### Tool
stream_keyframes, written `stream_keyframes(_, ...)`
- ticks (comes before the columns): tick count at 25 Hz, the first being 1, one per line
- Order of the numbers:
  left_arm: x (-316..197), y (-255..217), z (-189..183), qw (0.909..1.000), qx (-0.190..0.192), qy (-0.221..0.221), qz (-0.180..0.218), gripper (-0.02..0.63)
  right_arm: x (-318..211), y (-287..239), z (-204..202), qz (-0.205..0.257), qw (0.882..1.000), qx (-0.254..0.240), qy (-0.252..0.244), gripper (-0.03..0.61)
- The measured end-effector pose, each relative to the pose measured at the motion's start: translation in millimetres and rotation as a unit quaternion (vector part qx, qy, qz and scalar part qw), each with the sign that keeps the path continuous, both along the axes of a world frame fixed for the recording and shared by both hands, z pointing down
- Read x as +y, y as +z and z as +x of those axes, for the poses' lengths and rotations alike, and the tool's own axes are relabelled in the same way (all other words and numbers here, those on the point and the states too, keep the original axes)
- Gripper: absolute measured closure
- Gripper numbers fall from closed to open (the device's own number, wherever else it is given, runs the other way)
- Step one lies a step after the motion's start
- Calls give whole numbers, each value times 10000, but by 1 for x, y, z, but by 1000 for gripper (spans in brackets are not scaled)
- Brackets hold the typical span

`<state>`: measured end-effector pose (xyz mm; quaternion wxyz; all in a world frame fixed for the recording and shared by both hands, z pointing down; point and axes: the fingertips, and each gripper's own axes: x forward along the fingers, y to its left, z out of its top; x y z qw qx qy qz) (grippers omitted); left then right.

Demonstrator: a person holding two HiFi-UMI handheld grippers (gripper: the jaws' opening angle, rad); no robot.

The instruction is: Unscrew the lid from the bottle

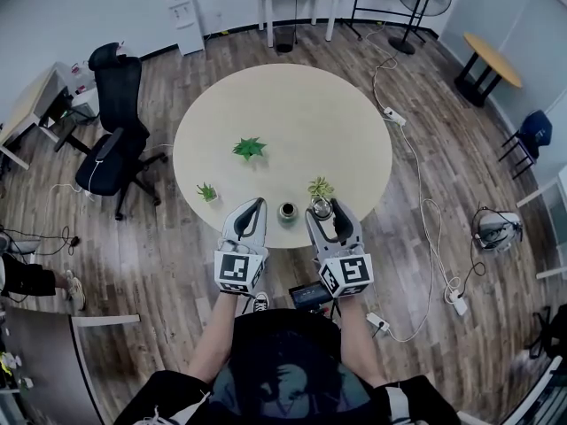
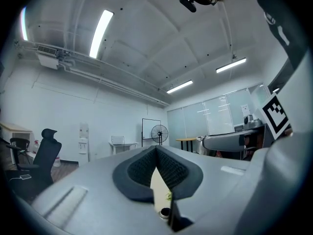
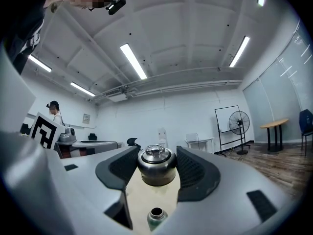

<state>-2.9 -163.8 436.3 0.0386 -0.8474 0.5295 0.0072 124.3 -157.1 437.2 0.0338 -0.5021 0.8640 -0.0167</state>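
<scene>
- An office chair [image 1: 111, 140] is standing on the floor, well left of the round counter [image 1: 292, 104].
- A small potted plant [image 1: 207, 191] is sitting near the counter's near-left edge, and a leafier plant [image 1: 249, 148] is lying further in.
- The left gripper [image 1: 257, 204] is hovering over the near edge, just left of the bottle, with its fingers clenched together on nothing.
- The bottle [image 1: 287, 211] is standing upright on the counter between the two grippers, its mouth uncovered.
- The right gripper [image 1: 326, 209] is grasping the rounded metal lid [image 3: 156, 168] between its fingers, holding it apart from the bottle, just to its right.
- A third plant [image 1: 320, 187] is showing just beyond the right gripper's fingers.
</scene>
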Motion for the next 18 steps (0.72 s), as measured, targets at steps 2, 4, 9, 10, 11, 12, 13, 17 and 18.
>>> stream_keyframes(2,1,0,0,10000,-19,6,0,612,1,0,-1,2,10000,-15,-5,328)
stream_keyframes(4,2,1,0,10000,-31,4,-7,612,2,0,-1,-4,10000,0,-5,328)
stream_keyframes(9,2,-2,-1,10000,-23,1,15,612,2,-2,-3,7,10000,41,-23,328)
stream_keyframes(10,2,-2,-1,10000,-30,3,26,612,2,-3,-4,13,10000,42,-29,328)
stream_keyframes(11,2,-3,-1,10000,-38,11,41,612,3,-3,-4,24,10000,46,-31,328)
stream_keyframes(12,3,-4,-1,10000,-46,21,56,612,3,-4,-4,38,10000,52,-32,328)
stream_keyframes(13,3,-5,-1,10000,-54,30,71,612,3,-5,-5,54,10000,57,-31,328)
stream_keyframes(17,4,-8,2,9999,-94,52,112,612,4,-10,-4,95,9999,65,-27,328)
stream_keyframes(18,4,-9,2,9999,-108,56,118,612,4,-11,-4,99,9999,63,-26,328)
